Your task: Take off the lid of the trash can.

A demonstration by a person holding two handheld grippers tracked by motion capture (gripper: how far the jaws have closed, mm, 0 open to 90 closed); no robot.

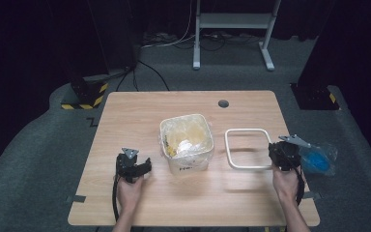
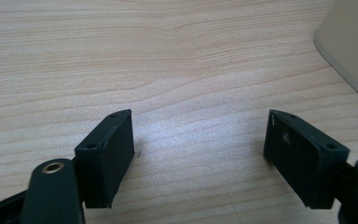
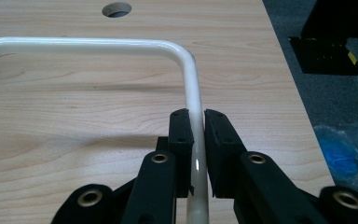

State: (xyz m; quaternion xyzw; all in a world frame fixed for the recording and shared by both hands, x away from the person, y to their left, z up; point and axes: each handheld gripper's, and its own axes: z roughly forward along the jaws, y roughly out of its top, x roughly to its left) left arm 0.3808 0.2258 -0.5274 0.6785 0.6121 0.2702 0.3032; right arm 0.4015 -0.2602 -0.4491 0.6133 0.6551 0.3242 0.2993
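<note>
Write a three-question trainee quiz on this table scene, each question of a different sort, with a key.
1. True or false: the right gripper is clamped on the white rounded-square plastic frame.
2. Multiple choice: where does the plastic-lined cream square bin stand on the light wooden table?
A. Between the two grippers
B. Beyond the round cable hole
C. At the table's left edge
3. Fill in: the left gripper hovers over bare wood with its jaws ____.

Key
1. True; its jaws pinch the frame's right side.
2. A
3. Open, with nothing between them.
</note>
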